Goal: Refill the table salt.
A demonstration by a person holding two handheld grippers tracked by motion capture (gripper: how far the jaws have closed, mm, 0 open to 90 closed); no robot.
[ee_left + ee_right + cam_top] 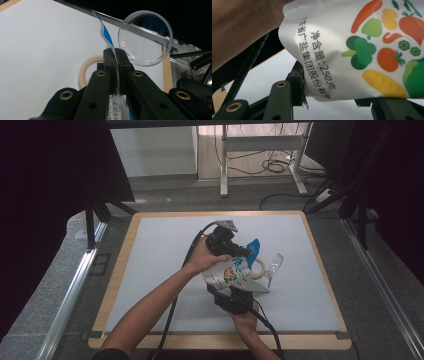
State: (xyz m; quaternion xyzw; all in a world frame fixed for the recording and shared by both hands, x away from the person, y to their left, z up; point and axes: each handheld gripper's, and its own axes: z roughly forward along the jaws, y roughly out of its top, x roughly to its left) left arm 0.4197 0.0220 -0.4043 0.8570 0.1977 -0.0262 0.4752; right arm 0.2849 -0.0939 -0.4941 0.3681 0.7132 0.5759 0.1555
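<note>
Pouch point(231, 270) held up over the middle of the counter point(160, 270), between the 2 hands; white, printed with vegetables, blue strip along its top edge. Left tongs point(243, 251) closed tight on that top edge; in the left gripper view the thin blue-and-white film point(106, 32) runs up from between the jaws, pinched flat. Right tongs point(239, 287) grip the pouch's lower end, jaws part-way closed on its bulk; in the right gripper view the pouch point(352, 50) sits between the 2 jaws, black print and vegetable pictures facing the camera. Tape ring point(260, 268) lies flat on the counter just beyond the pouch; clear plastic glass point(274, 265) just right of the ring, its round mouth point(145, 37) toward the left tongs.
</note>
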